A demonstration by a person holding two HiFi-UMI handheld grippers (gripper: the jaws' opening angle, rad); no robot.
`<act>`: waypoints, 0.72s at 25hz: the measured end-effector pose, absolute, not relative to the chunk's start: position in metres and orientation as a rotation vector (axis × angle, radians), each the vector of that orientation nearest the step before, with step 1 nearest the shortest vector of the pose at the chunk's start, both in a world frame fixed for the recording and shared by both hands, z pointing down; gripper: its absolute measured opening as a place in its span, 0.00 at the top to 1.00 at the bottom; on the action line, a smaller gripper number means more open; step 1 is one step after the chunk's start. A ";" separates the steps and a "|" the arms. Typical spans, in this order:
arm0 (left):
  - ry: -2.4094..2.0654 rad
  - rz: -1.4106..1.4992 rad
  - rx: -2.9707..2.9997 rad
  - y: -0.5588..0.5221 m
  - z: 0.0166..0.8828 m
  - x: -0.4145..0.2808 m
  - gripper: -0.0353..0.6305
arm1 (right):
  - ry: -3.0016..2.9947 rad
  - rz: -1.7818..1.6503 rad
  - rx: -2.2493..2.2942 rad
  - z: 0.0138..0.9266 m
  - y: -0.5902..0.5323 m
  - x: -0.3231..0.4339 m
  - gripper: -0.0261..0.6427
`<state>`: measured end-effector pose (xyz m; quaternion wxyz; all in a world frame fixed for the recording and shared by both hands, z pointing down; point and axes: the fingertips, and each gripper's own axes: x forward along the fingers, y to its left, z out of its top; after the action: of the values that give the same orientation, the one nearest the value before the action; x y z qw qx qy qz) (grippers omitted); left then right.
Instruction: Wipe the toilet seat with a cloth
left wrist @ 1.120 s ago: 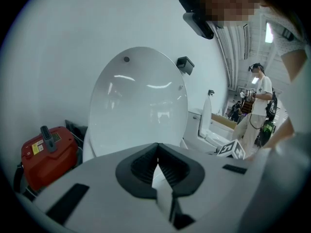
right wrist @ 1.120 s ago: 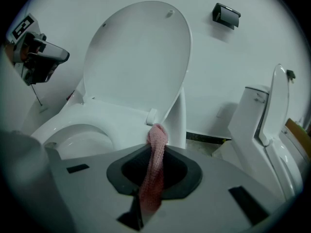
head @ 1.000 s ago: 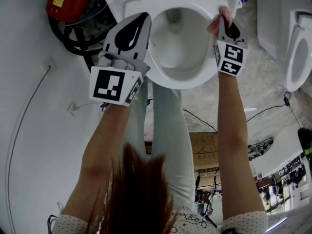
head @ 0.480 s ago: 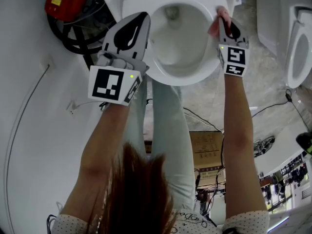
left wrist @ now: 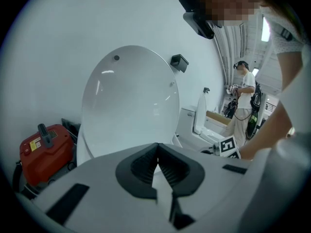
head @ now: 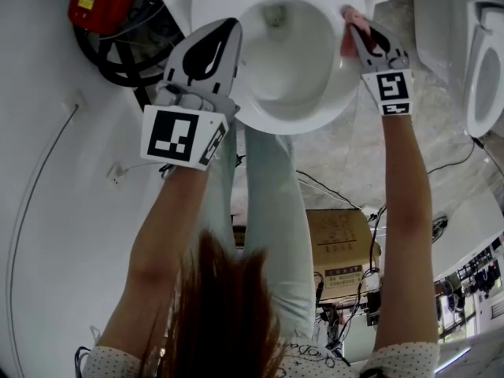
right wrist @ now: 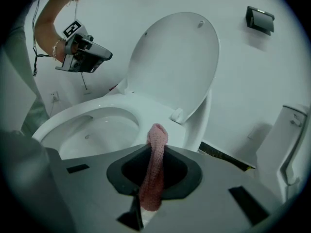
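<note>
Right gripper view gives me the clearest read: the right gripper has its jaws clamped on the pink cloth, which is bunched into a narrow roll with only a short end poking out past the tips. In the head view that end sits over the right rear part of the toilet seat, close to the hinge. I cannot tell whether it is actually pressing on the seat. The left gripper hangs beside the left edge of the seat with its jaws closed together and nothing between them. My main worry is how little cloth sticks out. If I press down at a steep angle, the hard tips could meet the seat instead of the fabric and scrape it rather than wipe. A roll this thin may also creep out of the grip under drag, and the open bowl lies just beside the wiping path, so a slip would likely drop it in. The raised lid stands near the right gripper, and a careless stroke rearward could knock it forward.
</note>
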<state>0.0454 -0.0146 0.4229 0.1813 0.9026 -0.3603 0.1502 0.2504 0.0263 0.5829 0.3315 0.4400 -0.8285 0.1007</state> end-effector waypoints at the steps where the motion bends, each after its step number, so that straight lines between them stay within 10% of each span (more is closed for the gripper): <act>1: -1.015 0.425 2.550 -0.014 0.423 0.046 0.94 | -2.177 0.252 1.131 0.583 0.027 0.250 0.88; 18: -1.002 0.437 2.557 -0.002 0.427 0.051 0.94 | -2.235 0.145 0.856 0.586 0.059 0.242 0.88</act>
<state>0.0513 -0.0017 0.4266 0.1794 0.9046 -0.3544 0.1545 0.2421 0.0593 0.5864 0.3636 0.3326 -0.8683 0.0565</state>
